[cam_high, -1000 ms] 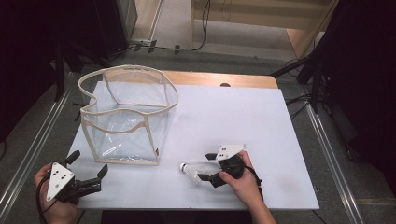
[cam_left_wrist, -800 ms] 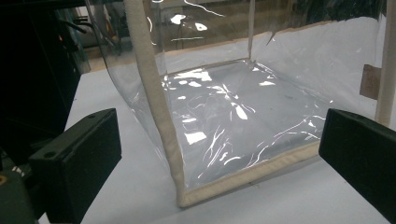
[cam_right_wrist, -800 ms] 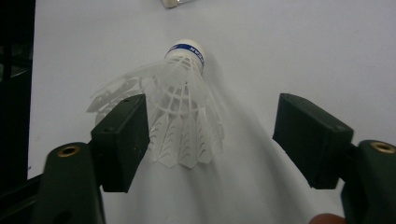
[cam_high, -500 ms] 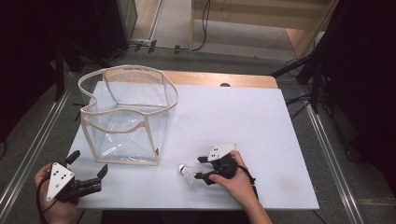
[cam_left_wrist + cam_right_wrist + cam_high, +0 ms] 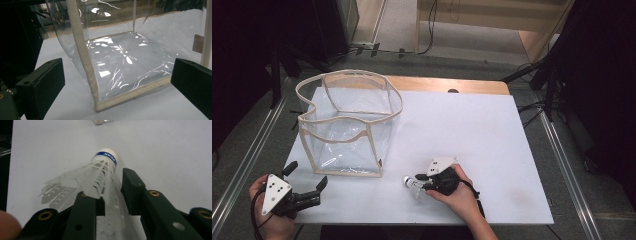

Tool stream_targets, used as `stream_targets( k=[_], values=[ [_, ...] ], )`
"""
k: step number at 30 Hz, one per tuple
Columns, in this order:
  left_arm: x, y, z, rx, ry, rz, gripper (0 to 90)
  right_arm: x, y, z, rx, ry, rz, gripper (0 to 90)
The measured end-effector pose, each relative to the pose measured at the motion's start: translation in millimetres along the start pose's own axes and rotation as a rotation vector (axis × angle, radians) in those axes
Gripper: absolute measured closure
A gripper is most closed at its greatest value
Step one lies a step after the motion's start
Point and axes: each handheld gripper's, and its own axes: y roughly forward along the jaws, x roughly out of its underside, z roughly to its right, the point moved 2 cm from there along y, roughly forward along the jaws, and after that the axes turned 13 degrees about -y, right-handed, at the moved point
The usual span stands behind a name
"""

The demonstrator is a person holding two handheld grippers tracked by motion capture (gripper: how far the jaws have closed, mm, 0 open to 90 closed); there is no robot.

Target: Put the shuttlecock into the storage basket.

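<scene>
On the white bench (image 5: 492,135), the right tool (image 5: 424,183) clenches a white shuttlecock (image 5: 102,178) by its skirt, just right of the clear bag's (image 5: 347,125) near corner. The left tool (image 5: 307,187) rests released beside the bag's near left corner, jaws wide apart.

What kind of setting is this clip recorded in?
Probably a lab or recording studio: a white tabletop flanked by dark curtains, cables on the floor, and a person holding a left gripper and right gripper.
</scene>
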Motion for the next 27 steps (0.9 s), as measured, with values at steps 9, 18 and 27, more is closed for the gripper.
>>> stream_targets(
  k=[9,18,27],
  values=[
    [0.0,0.1,0.0,0.0,0.0,0.0,0.0,-3.8,-3.9,-1.7,0.006,-0.009,0.027,84.1],
    [0.0,0.1,0.0,0.0,0.002,-0.002,0.0,-7.8,-12.3,2.7,0.029,0.001,0.066,83.8],
    [-0.1,0.2,-0.1,-0.002,0.002,-0.003,0.0,-13.9,-23.1,9.1,0.039,0.007,0.103,83.0]
  ],
)
